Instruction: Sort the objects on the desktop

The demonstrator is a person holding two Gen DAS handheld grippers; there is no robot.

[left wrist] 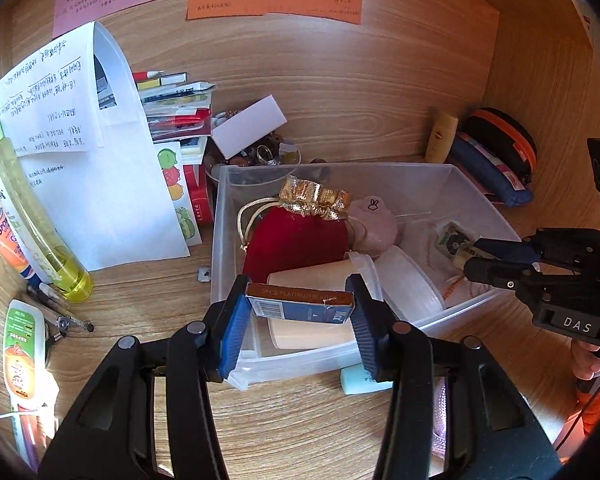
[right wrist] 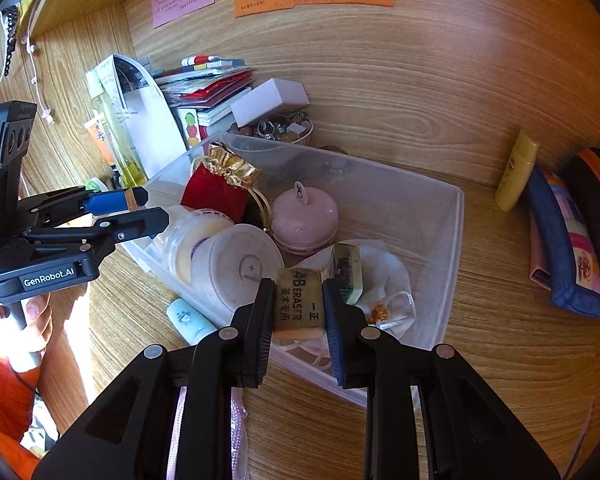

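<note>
The left gripper (left wrist: 300, 312) has its jaws clamped on a small blue box of blades (left wrist: 300, 307), held above the near end of the clear plastic bin (left wrist: 476, 304) on the worktop (left wrist: 300, 432). The right gripper (right wrist: 299, 316) pinches a 4B eraser (right wrist: 299, 304) over that bin, jaws nearly together.

Both tools are black plastic with silver round pivot screws on the linked finger bars. The left gripper (left wrist: 300, 312) has blue ribbed pads and a white "GenRobot.AI" label on its body. The right gripper (right wrist: 298, 304) shows the letters "DAS". The person wears orange sleeves.
</note>
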